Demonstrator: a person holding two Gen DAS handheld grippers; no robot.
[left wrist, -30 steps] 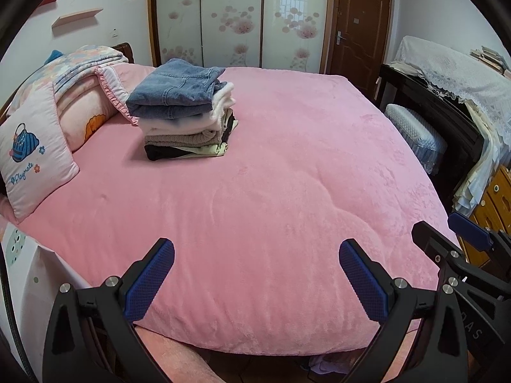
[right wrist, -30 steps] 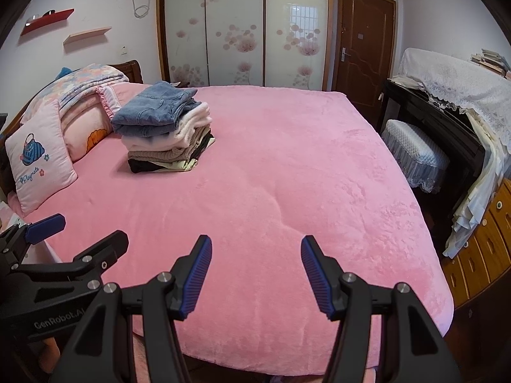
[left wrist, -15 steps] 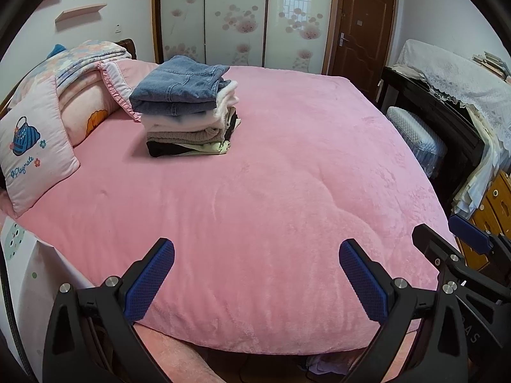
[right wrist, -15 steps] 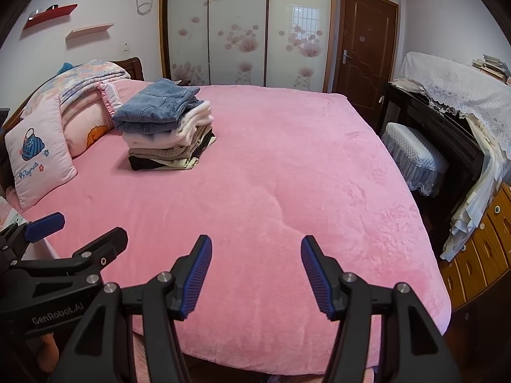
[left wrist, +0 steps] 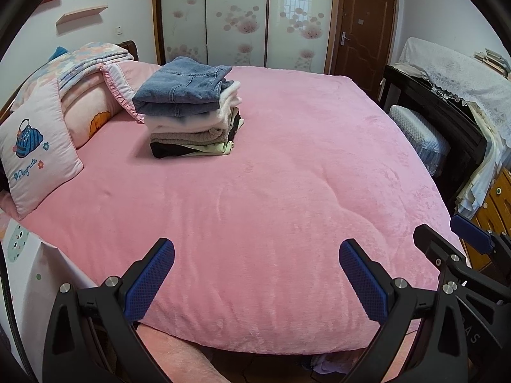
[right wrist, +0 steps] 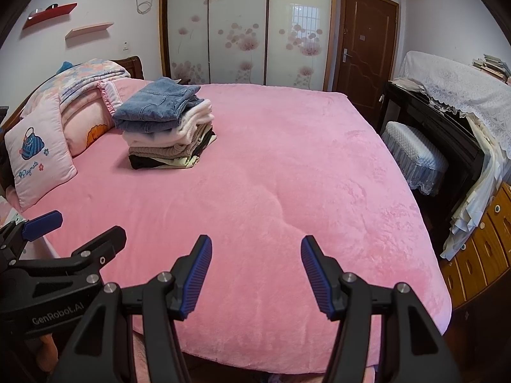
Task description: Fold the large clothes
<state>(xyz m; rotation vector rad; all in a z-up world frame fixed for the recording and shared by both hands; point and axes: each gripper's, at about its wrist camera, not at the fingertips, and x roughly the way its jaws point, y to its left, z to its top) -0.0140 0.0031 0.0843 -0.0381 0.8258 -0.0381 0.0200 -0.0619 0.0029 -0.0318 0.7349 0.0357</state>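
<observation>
A stack of folded clothes (left wrist: 188, 118) (right wrist: 166, 131) rests on the pink bed (left wrist: 271, 191) (right wrist: 287, 175) at the far left, near the pillows. Folded blue jeans (left wrist: 182, 91) (right wrist: 156, 105) lie on top, over white, beige and dark garments. My left gripper (left wrist: 255, 255) is open above the bed's near edge with nothing between its blue pads. To its right, my right gripper (right wrist: 255, 249) is open too and holds nothing. Both are far from the stack. Each gripper shows at the edge of the other's view.
Pillows (left wrist: 35, 150) and a folded floral quilt (left wrist: 83, 60) lie at the bed's left end. A dark cabinet under a lace cloth (right wrist: 447, 83), a padded stool (right wrist: 412, 153) and wooden drawers (right wrist: 479, 249) stand along the right. A wardrobe and a brown door (right wrist: 364, 48) are behind.
Both views have tilted down slightly, so the bed and stack sit a little lower in frame. The grippers' openings and the stack are unchanged.
</observation>
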